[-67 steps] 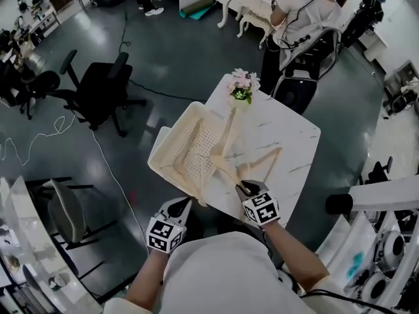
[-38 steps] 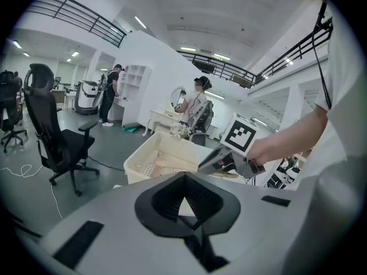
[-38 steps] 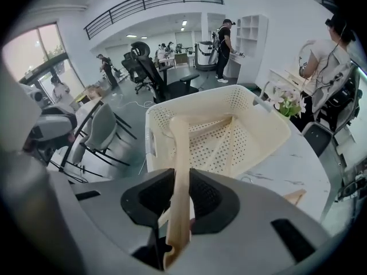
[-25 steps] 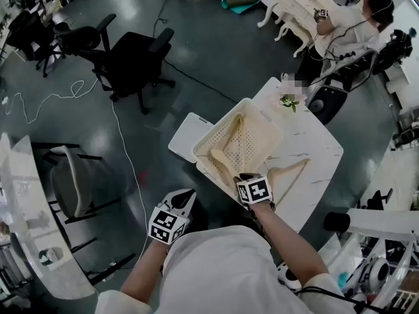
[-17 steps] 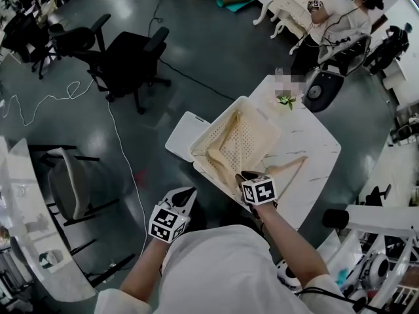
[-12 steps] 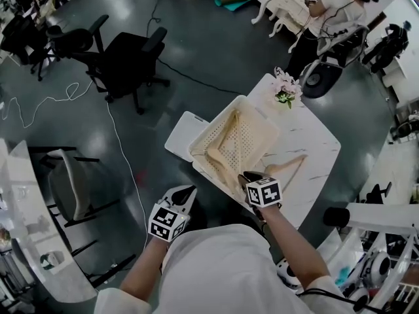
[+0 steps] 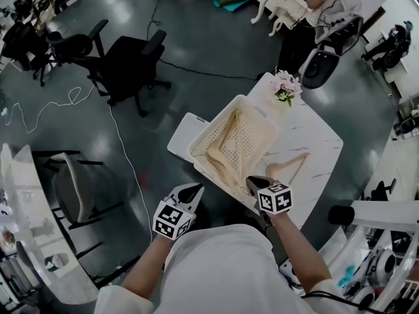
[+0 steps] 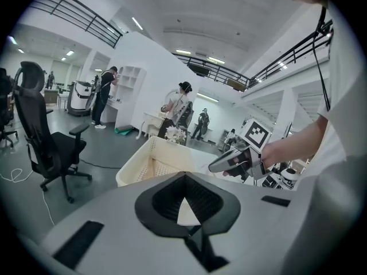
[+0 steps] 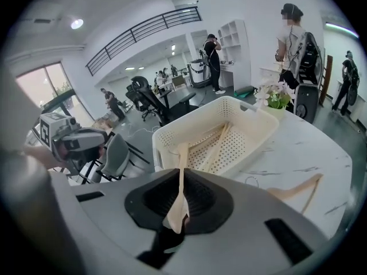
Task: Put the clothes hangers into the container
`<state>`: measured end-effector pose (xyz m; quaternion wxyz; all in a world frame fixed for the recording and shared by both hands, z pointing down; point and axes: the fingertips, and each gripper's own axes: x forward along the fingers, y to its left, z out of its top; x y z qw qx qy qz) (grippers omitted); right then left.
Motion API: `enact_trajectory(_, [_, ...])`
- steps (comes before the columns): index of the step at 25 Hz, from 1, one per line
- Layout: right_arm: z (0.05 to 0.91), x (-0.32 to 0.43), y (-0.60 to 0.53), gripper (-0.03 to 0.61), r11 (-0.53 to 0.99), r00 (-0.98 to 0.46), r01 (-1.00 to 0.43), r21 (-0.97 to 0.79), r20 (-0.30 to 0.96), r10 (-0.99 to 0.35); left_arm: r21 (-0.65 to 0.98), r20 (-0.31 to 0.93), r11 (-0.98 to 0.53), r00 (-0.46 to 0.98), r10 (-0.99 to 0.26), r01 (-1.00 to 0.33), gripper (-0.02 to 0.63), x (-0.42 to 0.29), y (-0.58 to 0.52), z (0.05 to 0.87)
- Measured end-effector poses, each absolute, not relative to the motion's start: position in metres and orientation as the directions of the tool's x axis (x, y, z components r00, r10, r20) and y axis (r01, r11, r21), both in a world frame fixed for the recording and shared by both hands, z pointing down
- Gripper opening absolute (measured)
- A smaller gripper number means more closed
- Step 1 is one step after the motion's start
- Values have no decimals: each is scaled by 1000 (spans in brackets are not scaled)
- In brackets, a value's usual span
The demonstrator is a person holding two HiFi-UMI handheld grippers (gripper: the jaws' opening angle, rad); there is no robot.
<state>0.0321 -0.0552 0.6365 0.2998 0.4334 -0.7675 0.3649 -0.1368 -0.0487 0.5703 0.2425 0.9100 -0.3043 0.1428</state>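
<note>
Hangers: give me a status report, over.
Right claw shut on cream clothes hanger, its far end inside the cream perforated basket. Left claw shut, empty. Second cream hanger lies on white marble table. Nothing blocking.

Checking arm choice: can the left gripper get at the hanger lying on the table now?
Probably not directly: the basket and the right gripper, clamped on another hanger, sit between the left gripper and that loose hanger.

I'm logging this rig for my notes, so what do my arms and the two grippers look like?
The left gripper and right gripper match: a light grey shell tapering to pointed fingers, black pads lining them inside, and a white cube printed with black square markers near the hand. You wear a white short-sleeved top; the forearms are bare.
</note>
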Motion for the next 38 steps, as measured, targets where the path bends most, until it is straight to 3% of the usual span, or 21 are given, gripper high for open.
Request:
enact_trajectory(14, [600,83,-35,18,302,-500,-863,-404,599,-626,355,392,-751,818,-421,-557,8,-97,-43,558])
enact_trajectory(32, [618,128,4,20,281,-473,-879,-385,631,-615,353,395,-753,818,-418,-555,8,-48,-32,558])
enact_trajectory(38, [645,156,18,20,237,-412,-910,-339,697,-586,362,404,-749,818,-410,-554,8,-30,-24,561])
